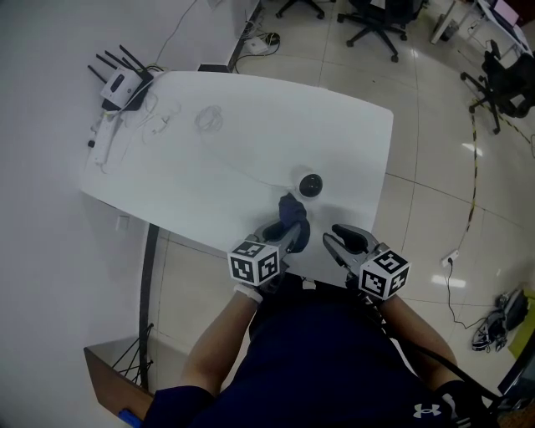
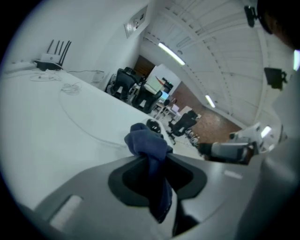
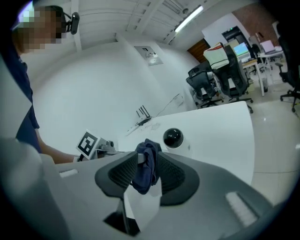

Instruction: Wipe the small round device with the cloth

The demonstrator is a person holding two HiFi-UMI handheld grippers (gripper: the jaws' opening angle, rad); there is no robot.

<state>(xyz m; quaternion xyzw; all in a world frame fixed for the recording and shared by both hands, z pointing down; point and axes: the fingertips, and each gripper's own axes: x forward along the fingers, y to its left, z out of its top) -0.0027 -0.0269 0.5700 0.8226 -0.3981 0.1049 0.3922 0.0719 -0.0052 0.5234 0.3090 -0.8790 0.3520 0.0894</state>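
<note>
The small round device [image 1: 310, 185], black-domed on a white base, stands near the front right of the white table [image 1: 209, 180]. Just in front of it, my left gripper [image 1: 291, 230] is shut on a dark blue cloth [image 1: 291, 210]. In the left gripper view the cloth [image 2: 147, 143] is pinched between the jaws of that gripper [image 2: 152, 159], bunched above them, with the device [image 2: 153, 125] just behind. My right gripper [image 1: 333, 238] stands to the right, open. In the right gripper view the cloth [image 3: 146, 171] hangs in the gap between its jaws [image 3: 146, 161], with the device [image 3: 172, 138] beyond.
A white router [image 1: 124, 86] with black antennas and thin white cables [image 1: 159, 121] lie at the table's far left corner. Office chairs [image 1: 376, 21] stand on the tiled floor beyond. A brown box [image 1: 113, 376] sits on the floor at lower left.
</note>
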